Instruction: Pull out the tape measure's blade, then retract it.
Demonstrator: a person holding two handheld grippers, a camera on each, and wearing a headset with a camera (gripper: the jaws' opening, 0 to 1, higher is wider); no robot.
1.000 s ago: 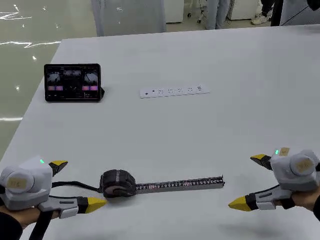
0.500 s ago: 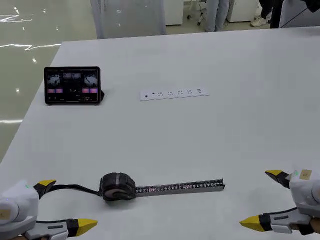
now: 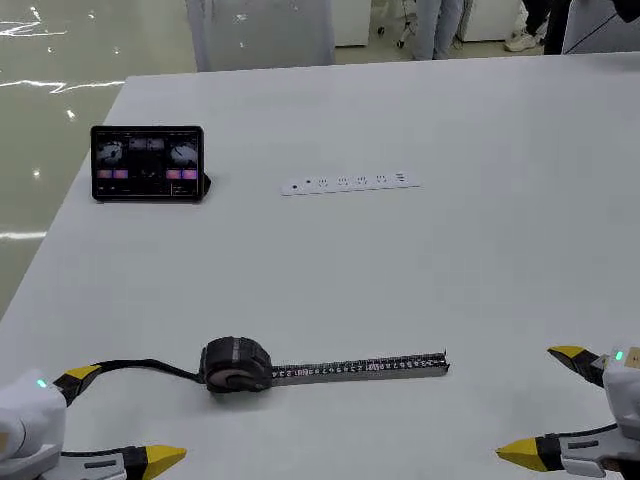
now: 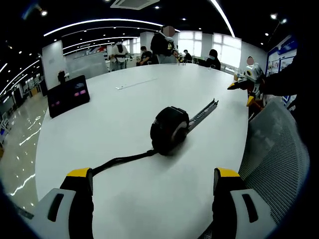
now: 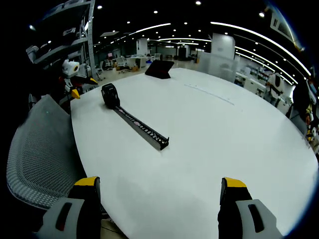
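The left hand-held gripper [image 3: 125, 417] and right hand-held gripper [image 3: 540, 403] have drawn back toward the near edge of the table [image 3: 400, 270], both spread wide and holding nothing. Between them lies the tape measure [image 3: 236, 366], its blade [image 3: 360, 367] pulled out rightward.

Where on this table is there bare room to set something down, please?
The widest bare stretch lies between the power strip and the blade, running right across the table. Also free: between tablet and tape measure. The near edge is busier: strap, left gripper, right gripper.
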